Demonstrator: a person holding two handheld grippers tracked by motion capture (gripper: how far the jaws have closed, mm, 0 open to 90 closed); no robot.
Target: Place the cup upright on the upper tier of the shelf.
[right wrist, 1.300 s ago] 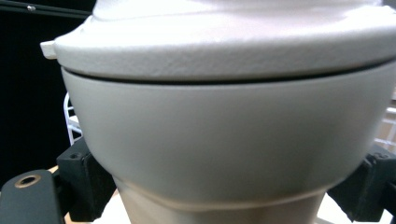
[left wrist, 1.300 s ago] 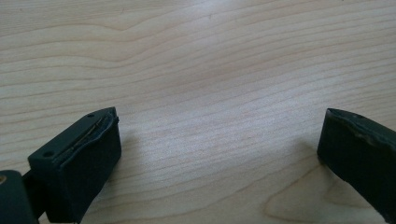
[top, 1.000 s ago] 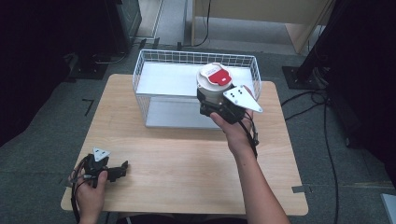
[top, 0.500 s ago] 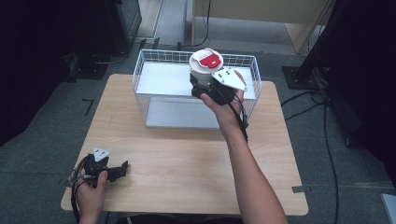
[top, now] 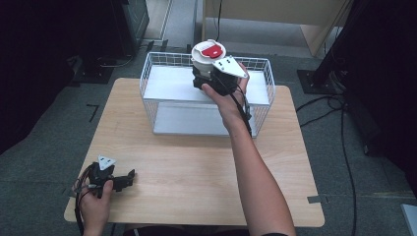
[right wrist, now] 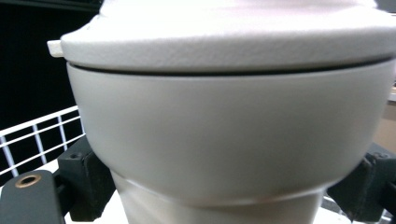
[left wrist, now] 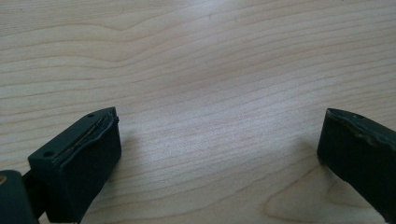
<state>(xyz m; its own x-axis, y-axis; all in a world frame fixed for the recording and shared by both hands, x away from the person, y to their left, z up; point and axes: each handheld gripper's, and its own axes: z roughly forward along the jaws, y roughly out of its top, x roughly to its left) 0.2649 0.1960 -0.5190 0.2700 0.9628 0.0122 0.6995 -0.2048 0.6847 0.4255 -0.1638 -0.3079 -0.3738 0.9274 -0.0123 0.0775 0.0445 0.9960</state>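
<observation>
White lidded cup [top: 207, 55] top centre, over wire basket's [top: 147, 78] far rim, pinched at base by right gripper [top: 205, 81]. Probably bound inside: lower level, release late. Left gripper [top: 129, 177] lower left, jaws apart, empty.
</observation>
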